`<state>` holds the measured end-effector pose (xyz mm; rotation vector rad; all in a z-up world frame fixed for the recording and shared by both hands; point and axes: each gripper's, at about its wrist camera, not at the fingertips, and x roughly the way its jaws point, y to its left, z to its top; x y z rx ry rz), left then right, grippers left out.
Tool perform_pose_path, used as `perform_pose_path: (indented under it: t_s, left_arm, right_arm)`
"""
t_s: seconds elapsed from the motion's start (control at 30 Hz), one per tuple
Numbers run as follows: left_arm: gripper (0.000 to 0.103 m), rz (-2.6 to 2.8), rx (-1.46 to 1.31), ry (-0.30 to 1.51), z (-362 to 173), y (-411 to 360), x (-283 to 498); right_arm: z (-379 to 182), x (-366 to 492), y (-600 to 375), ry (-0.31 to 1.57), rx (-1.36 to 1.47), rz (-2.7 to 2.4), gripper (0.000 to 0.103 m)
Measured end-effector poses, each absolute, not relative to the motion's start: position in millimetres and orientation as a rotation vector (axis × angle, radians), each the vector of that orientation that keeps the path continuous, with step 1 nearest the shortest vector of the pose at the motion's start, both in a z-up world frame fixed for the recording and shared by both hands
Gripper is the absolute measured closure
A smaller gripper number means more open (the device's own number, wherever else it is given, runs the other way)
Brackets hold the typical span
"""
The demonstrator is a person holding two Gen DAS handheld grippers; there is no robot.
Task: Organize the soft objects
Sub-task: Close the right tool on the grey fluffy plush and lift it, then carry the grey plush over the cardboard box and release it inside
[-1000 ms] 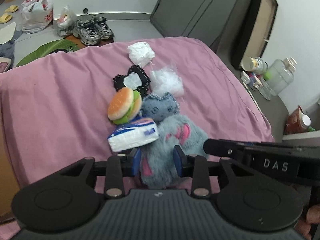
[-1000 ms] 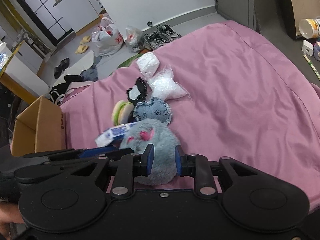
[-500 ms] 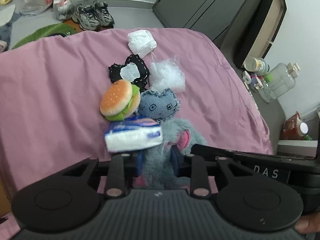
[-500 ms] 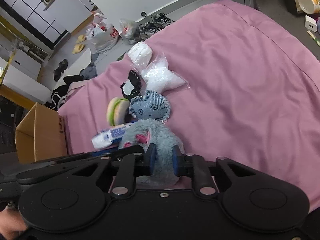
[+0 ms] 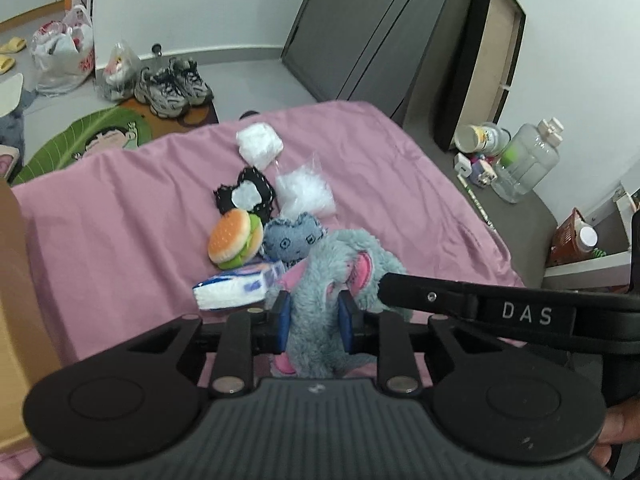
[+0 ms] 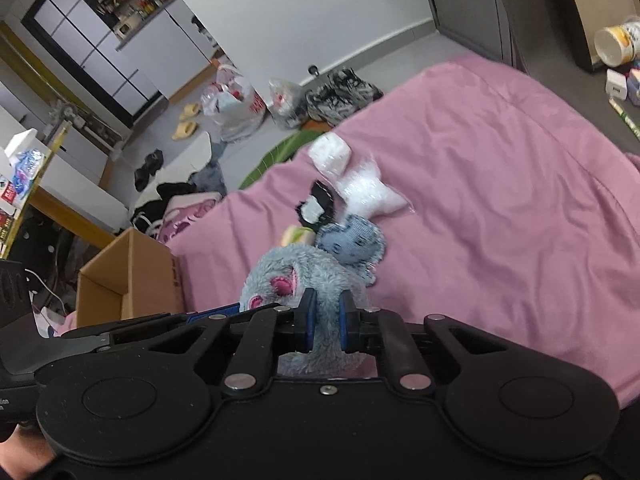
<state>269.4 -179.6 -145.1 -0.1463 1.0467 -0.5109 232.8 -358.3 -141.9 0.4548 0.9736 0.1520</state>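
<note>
Plush, grey and shaggy with pink ears, hangs pinched between both tools at once; the grey plush toy (image 5: 320,280) sits in the left tool (image 5: 314,316), whose blue pads have just been closing and now squeeze its fur, and in the right tool (image 6: 325,320), which has likewise just been closing and now clamps a narrower fold of the same toy; both tools point steeply down over the pink bed (image 5: 120,248).

The relation that matters, as I judge it: the open cardboard box (image 6: 132,276) stands off the bed's edge on the left tool's side, so the toy lies between the box and the rest of the pile; the left hand is the nearer one to the box; the toy's long axis runs away from the tools, head end farthest.

Counted on the bed beyond the toy: one burger plush (image 5: 234,240); one blue denim face plush (image 5: 292,240); one tissue pack (image 5: 236,286), just beside the held toy; one black-and-white fabric piece (image 5: 246,196); two clear bags of white stuffing (image 5: 306,192); one cardboard box.
</note>
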Motion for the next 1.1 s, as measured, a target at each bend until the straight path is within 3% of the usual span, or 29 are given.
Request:
perform_pose_path:
  t_s: [1.1]
  left_arm:
    - [0.08, -0.399, -0.185, 0.829, -84, -59, 223]
  right_arm:
    - [-90, 224, -247, 0.796, 0.445, 0.309, 0.092]
